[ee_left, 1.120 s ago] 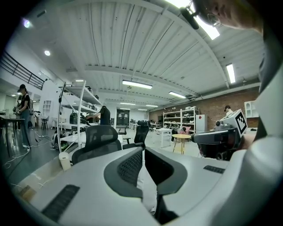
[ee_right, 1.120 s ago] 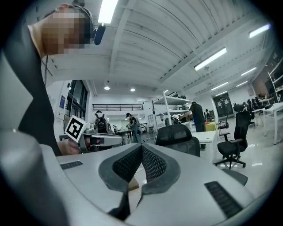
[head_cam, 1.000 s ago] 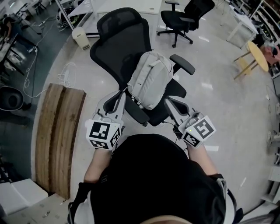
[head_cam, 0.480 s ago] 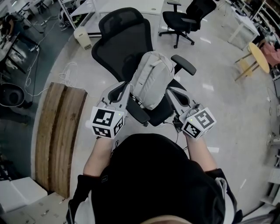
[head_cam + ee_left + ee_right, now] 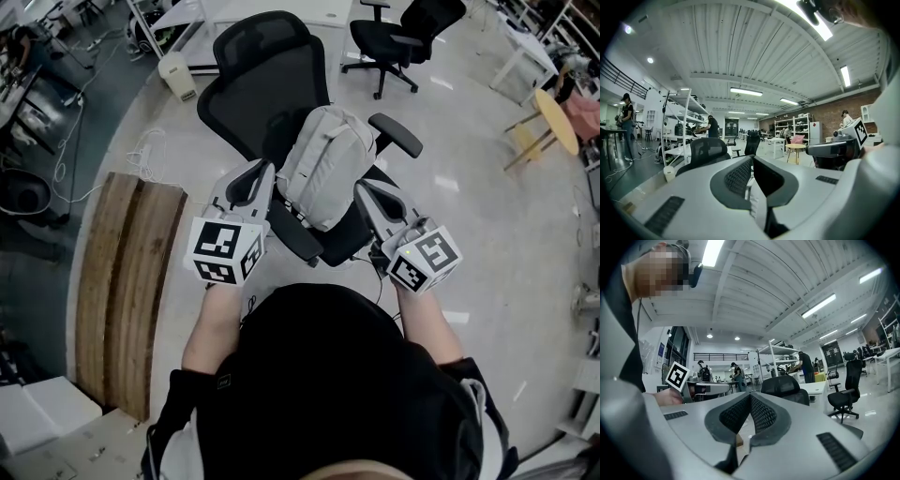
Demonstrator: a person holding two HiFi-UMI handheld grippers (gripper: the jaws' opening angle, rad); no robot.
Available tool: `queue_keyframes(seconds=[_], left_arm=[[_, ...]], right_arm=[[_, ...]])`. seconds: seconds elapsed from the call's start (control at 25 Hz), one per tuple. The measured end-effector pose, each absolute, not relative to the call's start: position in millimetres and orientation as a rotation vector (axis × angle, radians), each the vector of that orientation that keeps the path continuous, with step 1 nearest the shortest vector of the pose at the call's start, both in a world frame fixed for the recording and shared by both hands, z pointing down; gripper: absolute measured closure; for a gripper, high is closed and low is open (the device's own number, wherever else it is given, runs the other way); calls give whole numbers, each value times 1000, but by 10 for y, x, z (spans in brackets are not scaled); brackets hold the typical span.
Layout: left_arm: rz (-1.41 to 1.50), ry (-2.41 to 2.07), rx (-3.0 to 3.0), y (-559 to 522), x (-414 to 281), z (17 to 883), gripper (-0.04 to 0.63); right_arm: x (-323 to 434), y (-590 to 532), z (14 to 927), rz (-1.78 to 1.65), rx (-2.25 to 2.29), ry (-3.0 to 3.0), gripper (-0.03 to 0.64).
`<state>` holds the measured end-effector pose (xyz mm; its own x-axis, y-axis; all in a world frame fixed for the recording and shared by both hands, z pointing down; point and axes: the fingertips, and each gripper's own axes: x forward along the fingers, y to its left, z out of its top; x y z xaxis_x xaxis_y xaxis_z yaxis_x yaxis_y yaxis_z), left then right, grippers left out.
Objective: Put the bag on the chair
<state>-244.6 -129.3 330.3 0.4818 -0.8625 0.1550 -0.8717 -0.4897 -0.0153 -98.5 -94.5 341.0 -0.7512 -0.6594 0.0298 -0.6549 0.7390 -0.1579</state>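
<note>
A pale grey backpack (image 5: 326, 167) rests on the seat of the black mesh office chair (image 5: 267, 89), leaning against its backrest. My left gripper (image 5: 265, 169) is at the bag's left side, jaws shut with nothing between them. My right gripper (image 5: 361, 187) is just off the bag's right side, also shut and empty. In the left gripper view the closed jaws (image 5: 752, 159) point across the room, and the right gripper's body (image 5: 834, 147) shows at the right. In the right gripper view the closed jaws (image 5: 750, 401) show likewise, with the left gripper's marker cube (image 5: 677, 376) beyond.
Wooden boards (image 5: 127, 281) lie on the floor at the left. A second black chair (image 5: 403, 37) stands behind, a round wooden table (image 5: 553, 117) at the right, and a white bin (image 5: 175, 80) with loose cables (image 5: 145, 159) at the far left. People stand at distant shelves.
Both grippers have moved forward, closer alongside the bag. The bag stays on the chair.
</note>
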Motion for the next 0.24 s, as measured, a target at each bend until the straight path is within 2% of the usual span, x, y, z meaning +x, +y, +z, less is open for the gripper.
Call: queue_keyframes(seconds=[0.24], left_arm=[[220, -1546, 2635, -1298, -2508, 3375, 566]], right_arm=[[-1033, -947, 3472, -255, -1095, 2910, 589]])
